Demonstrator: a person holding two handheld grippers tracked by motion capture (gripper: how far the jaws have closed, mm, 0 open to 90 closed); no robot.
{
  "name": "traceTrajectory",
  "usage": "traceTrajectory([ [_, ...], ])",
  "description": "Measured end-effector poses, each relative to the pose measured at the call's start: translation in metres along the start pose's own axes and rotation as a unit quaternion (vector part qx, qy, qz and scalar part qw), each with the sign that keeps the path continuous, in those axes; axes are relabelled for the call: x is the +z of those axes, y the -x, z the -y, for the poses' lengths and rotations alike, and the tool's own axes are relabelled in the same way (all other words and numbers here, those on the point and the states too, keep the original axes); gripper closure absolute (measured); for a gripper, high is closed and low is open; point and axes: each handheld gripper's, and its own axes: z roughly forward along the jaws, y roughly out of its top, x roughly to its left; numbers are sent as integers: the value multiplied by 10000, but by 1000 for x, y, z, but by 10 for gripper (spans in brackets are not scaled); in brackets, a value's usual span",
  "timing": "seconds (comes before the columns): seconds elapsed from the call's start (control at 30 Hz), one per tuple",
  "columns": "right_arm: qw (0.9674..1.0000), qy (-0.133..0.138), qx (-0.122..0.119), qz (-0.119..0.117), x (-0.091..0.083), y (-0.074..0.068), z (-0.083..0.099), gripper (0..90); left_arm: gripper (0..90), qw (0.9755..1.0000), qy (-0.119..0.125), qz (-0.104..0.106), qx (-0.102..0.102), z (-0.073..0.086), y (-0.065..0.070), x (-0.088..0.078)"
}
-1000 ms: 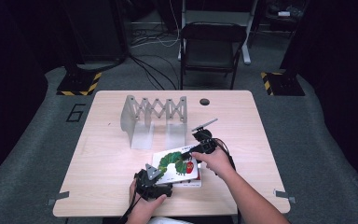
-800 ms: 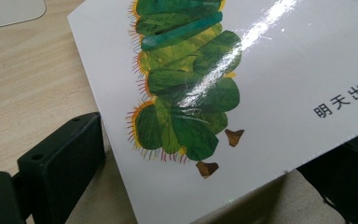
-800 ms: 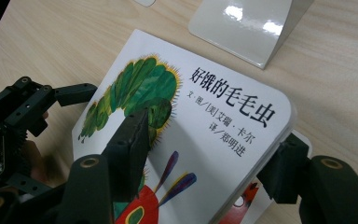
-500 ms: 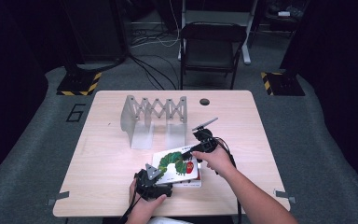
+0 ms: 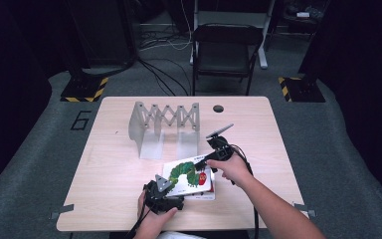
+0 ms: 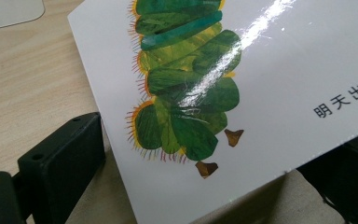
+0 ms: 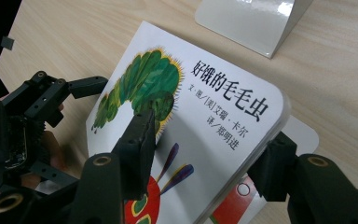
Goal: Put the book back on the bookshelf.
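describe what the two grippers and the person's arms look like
Both grippers, left gripper and right gripper, are black, blocky, with two squared jaws and visible screw holes. A grey three-cornered plate tops the right one. A black cable trails along the right forearm. Forearms are bare, no sleeves visible.

Glossy white book cover [image 6: 270, 70] with a bright glare streak (laminated card, by its look), matt black plastic jaws, pale wood-grain table [image 5: 114, 164] with a smooth finish, semi-gloss grey plastic expanding rack [image 5: 165, 123], grey carpet floor [image 5: 25, 169].

Dim room, grey carpet floor [image 5: 328, 149]. Black folding chair [image 5: 224, 50] beyond light wood tabletop [image 5: 114, 164]; cables [image 5: 164, 45] trail behind.
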Motion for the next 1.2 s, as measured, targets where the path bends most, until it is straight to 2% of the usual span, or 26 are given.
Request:
traceTrajectory([
  [0.37, 9997, -86, 45, -230, -5, 2, 1, 519, 42, 9999, -17, 80, 88, 0, -2, -1],
  [0.67, 9993, -37, -71, -357, -12, 0, 5, 553, 63, 9998, -10, 133, 113, 1, -3, -3],
  [0.73, 9990, -21, -165, -405, -13, 1, 6, 559, 67, 9998, -14, 138, 127, 1, -3, -4],
  [0.83, 9989, -17, -137, -450, -15, 0, 6, 564, 71, 9998, 3, 131, 132, 2, -3, -4],
  [0.87, 9988, 4, -141, -479, -15, -1, 7, 567, 75, 9999, 19, 152, 77, 2, -2, -4],
  [1.2, 9977, 52, -279, -609, -22, -5, 10, 600, 98, 9997, 29, 188, 156, 4, -3, -7],
])
